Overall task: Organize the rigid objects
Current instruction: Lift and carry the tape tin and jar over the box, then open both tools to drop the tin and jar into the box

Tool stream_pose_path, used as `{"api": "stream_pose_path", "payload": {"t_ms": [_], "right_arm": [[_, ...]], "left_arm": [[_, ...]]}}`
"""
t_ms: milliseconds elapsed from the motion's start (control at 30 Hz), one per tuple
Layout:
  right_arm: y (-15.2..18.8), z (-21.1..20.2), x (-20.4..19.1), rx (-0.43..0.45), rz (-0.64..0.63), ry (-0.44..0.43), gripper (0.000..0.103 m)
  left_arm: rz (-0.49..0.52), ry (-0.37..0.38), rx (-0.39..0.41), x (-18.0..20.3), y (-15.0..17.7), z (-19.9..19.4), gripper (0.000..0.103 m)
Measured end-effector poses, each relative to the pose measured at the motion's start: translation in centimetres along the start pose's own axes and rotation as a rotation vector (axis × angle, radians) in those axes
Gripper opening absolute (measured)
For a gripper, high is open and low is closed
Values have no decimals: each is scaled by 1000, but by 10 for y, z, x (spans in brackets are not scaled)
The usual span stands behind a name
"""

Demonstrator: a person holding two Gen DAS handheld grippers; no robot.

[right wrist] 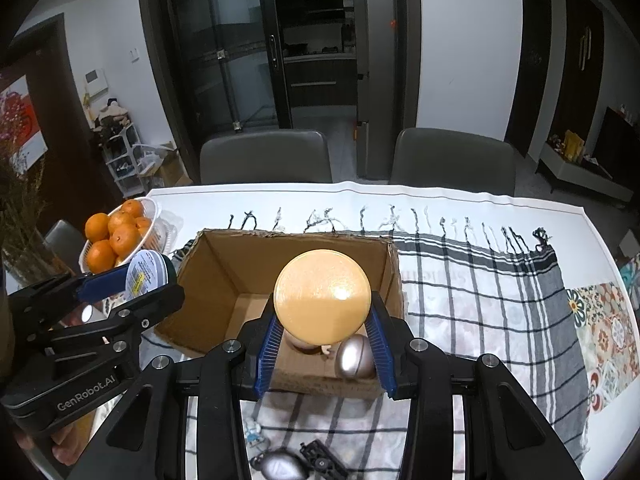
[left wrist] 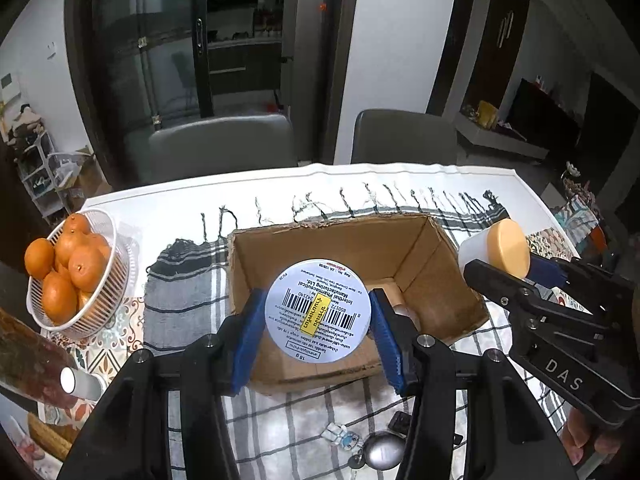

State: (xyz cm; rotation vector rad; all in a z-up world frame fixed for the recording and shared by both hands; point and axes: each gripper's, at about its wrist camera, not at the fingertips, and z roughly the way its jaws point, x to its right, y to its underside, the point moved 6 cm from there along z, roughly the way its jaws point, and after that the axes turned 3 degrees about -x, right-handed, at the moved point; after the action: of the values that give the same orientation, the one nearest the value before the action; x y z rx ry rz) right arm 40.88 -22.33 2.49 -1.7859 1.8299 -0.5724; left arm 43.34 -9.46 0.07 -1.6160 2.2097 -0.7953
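My left gripper [left wrist: 318, 320] is shut on a round flat tin [left wrist: 318, 311] whose white barcode label faces the camera, held over the near left part of an open cardboard box [left wrist: 360, 248]. My right gripper [right wrist: 325, 344] is shut on a white jar with a tan lid [right wrist: 322, 296], held above the box [right wrist: 224, 272]. A silver egg-shaped object [right wrist: 354, 356] and a beige item lie inside the box. Each view shows the other gripper: the right gripper [left wrist: 516, 268] with the jar [left wrist: 508, 248], and the left gripper [right wrist: 144, 284] with the tin [right wrist: 146, 274].
A white basket of oranges [left wrist: 36, 304] stands left of the box. On the checked cloth [right wrist: 480, 304] near me lie a small astronaut figure [left wrist: 344, 438], a silver oval [left wrist: 386, 454] and a black clip [right wrist: 320, 458]. Two grey chairs [right wrist: 266, 156] stand behind the table.
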Motion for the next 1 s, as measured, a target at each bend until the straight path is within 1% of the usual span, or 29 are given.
{"api": "stream_pose_path", "payload": {"t_ms": [167, 400, 667, 833, 967, 1000], "right_arm": [[-2, 21, 5, -49, 18, -9, 42], [0, 51, 14, -121, 24, 3, 42], [5, 78, 18, -196, 3, 21, 42], [13, 90, 19, -240, -3, 17, 42], [19, 95, 18, -269, -13, 13, 44], [20, 95, 18, -269, -17, 13, 45]], "left_arm": [[11, -13, -50, -1, -4, 19, 51], [9, -28, -113, -5, -4, 47, 51], [10, -26, -201, -6, 4, 78, 51], [17, -35, -240, -4, 11, 91, 51], [40, -48, -238, -1, 12, 91, 62], [47, -54, -229, 0, 12, 88, 63]]}}
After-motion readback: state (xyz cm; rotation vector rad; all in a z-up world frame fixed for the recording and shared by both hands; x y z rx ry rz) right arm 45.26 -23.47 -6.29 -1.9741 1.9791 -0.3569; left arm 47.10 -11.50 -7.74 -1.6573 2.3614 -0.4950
